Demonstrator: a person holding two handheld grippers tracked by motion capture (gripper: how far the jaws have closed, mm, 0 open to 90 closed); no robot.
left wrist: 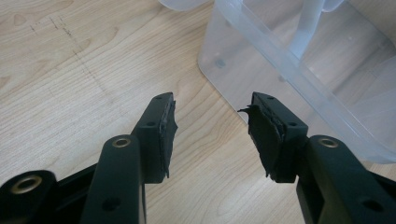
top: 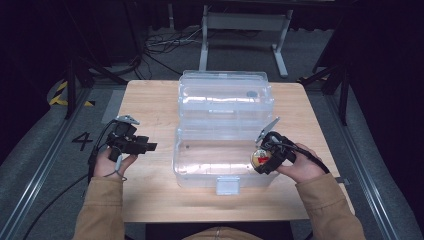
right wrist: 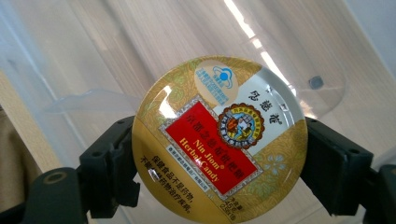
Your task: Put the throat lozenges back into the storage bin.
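We are gripping the round candy tin [right wrist: 218, 139] in the right gripper [top: 265, 159] over the clear box [top: 200, 165]; left gripper [left wrist: 212, 135] is gaping wide, holding nothing, above the table [left wrist: 70, 84].

You're at a light wood surface [top: 150, 100] w/ square corners, set in a dark room; black all round, no windows in sight. Grey carpet floor [top: 45, 135] runs either side, w/ metal rails [top: 47, 150] laid along it. A black "4" [top: 81, 141] is marked on the floor at your left, yellow-black hazard tape [top: 61, 95] beyond it. Cables [top: 165, 45] tangle behind the surface, near a grey metal stand [top: 245, 30]. Black tripod legs [top: 75, 75] flank both far corners. Light falls from above.
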